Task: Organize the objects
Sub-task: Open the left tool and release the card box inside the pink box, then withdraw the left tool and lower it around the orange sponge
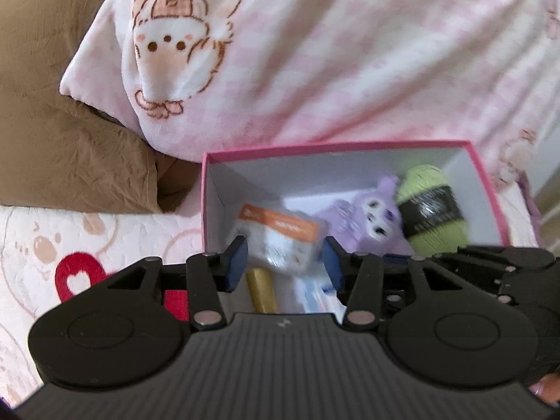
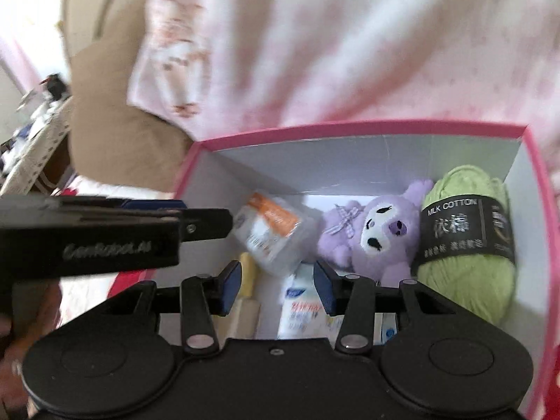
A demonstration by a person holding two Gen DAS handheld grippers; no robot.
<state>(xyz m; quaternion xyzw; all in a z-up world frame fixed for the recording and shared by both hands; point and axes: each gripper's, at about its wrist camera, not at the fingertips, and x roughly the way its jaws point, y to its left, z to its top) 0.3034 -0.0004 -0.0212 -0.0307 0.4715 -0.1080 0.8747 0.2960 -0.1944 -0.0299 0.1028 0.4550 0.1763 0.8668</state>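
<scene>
A pink box [image 1: 336, 148] [image 2: 350, 129] with white inner walls sits on the bed. In it lie a purple plush toy [image 1: 371, 217] [image 2: 374, 234], a green yarn ball [image 1: 432, 206] [image 2: 465, 234], a white tube [image 2: 301, 315] and a yellow stick [image 1: 262, 290] [image 2: 246, 276]. My left gripper [image 1: 283, 262] is open over the box; a blurred white-and-orange packet [image 1: 280, 241] [image 2: 269, 234] is between its fingers, apparently loose. The left gripper shows from the side in the right wrist view [image 2: 210, 225]. My right gripper [image 2: 278, 283] is open and empty above the box.
A pink-and-white blanket [image 1: 350, 52] [image 2: 332, 45] is heaped behind the box. A brown pillow [image 1: 52, 105] [image 2: 115, 133] lies to the left. The bed sheet [image 1: 70, 245] has pink and red prints. A cluttered shelf [image 2: 31, 133] stands at far left.
</scene>
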